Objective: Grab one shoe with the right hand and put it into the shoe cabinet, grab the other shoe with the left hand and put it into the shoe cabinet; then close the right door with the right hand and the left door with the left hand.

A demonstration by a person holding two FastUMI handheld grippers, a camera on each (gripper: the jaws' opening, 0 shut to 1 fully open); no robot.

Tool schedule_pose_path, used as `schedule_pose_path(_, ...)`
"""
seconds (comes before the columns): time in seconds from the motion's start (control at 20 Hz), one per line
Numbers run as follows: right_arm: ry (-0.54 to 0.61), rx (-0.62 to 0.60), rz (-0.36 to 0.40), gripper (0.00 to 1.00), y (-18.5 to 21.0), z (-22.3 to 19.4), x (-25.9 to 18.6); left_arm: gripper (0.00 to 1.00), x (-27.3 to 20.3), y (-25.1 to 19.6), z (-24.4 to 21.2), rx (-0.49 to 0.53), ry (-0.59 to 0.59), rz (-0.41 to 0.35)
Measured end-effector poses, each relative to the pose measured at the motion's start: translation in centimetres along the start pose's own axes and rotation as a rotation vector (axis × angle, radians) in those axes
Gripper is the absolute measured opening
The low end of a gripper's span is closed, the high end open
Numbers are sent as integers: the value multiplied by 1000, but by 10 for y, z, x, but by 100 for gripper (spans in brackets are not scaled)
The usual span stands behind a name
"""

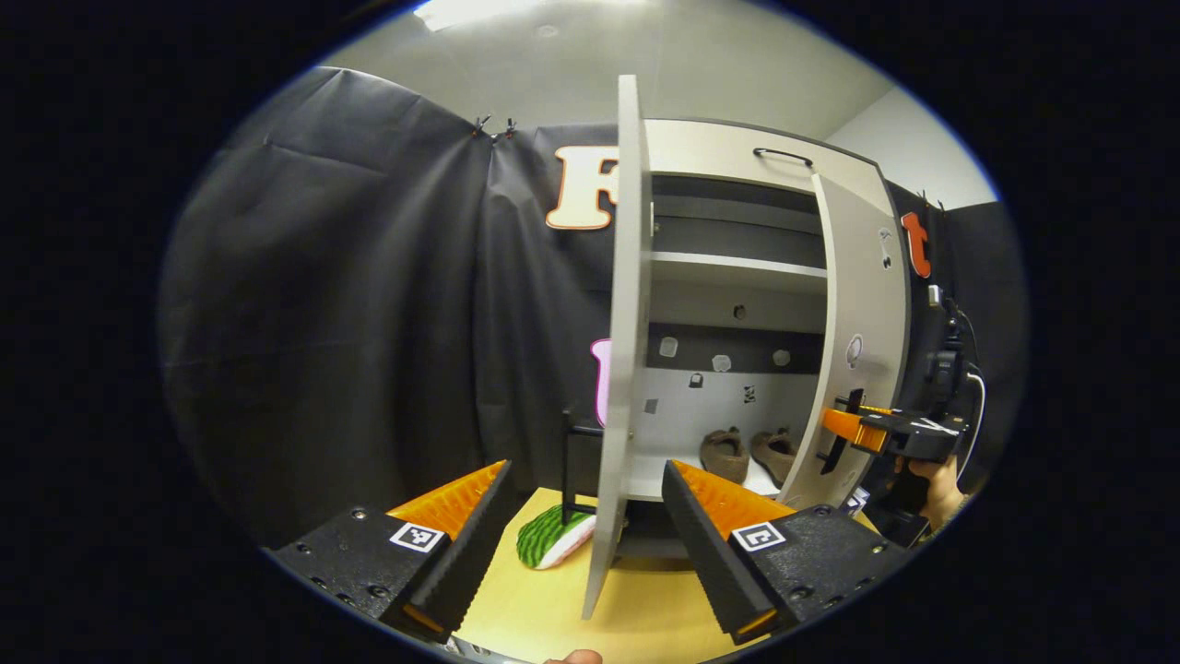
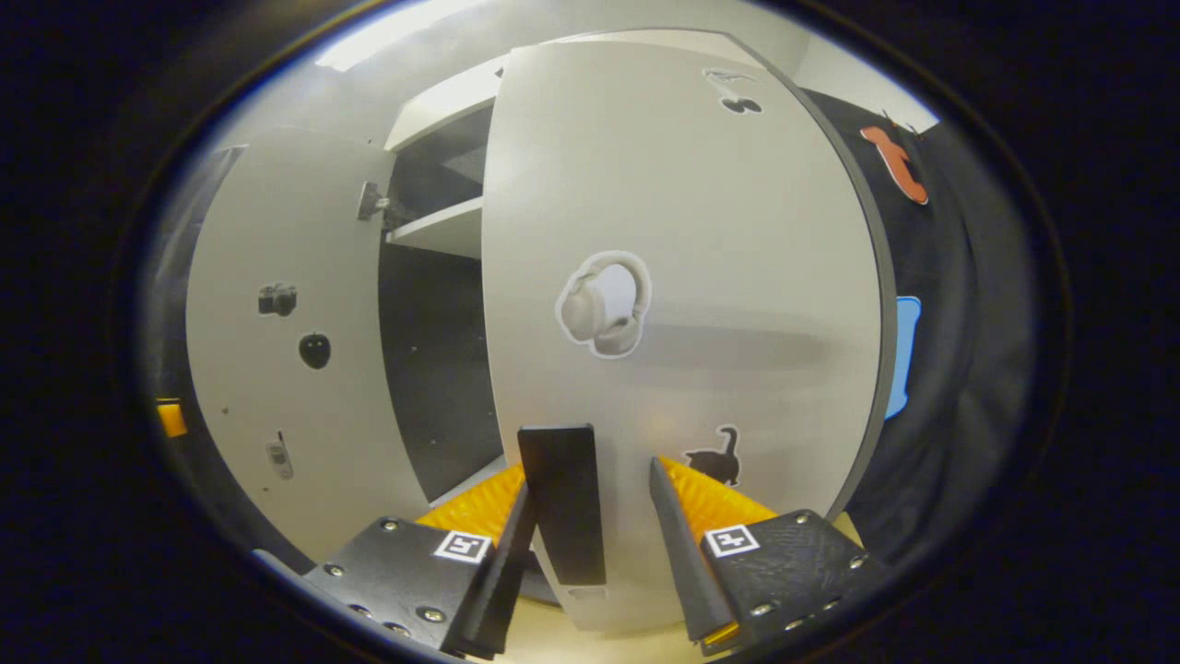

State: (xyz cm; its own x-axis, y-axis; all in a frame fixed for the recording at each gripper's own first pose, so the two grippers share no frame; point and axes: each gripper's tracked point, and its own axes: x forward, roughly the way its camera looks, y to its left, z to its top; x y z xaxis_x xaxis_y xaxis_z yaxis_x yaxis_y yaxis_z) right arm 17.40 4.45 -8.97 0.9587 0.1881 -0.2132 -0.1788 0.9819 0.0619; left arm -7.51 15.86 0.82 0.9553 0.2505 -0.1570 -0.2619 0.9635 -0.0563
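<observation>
Both shoes [image 1: 749, 454] were seen side by side on the cabinet [image 1: 737, 267] bottom shelf, toward its right edge. Rt door [image 2: 682, 304] was half-swung; rt gripper [image 2: 585, 503] was set at its handle [image 2: 562, 503], jaws spread, straddling. Door-closing step judged in hand. Lt door [image 1: 619, 350] was edge-on between spread lt gripper [image 1: 585, 503] jaws; next judged: push rt door flush.

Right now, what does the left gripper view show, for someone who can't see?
An open hand-held gripper straddles the edge of the open left door. Two brown shoes sit inside the shoe cabinet.
</observation>
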Motion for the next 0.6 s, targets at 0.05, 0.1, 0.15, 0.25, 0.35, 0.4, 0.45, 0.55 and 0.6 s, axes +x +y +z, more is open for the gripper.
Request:
schedule_pose_path(0.05,-3,-9,-14,70,0,-1,1,97,3,7,0,-4,3,7)
schedule_pose_path(0.1,-5,-16,-27,70,1,-2,3,93,5,12,-1,-9,6,13)
schedule_pose_path(0.15,-7,-26,-48,70,-1,-3,5,96,8,16,-3,-11,8,17)
schedule_pose_path(0.25,-11,-42,-58,72,-1,-4,8,94,14,24,-4,-13,11,23)
schedule_pose_path(0.35,-15,-39,-73,72,0,-4,11,93,15,26,-6,-12,10,26)
schedule_pose_path(0.4,-17,-41,-80,72,0,-4,11,94,16,27,-6,-11,7,26)
schedule_pose_path(0.45,-19,-40,-86,72,0,-4,12,94,19,30,-8,-9,7,26)
schedule_pose_path(0.55,-19,-38,-97,72,0,-5,11,94,25,38,-10,-2,6,31)
schedule_pose_path(0.6,-18,-37,-100,72,0,-6,10,94,29,43,-11,1,7,29)
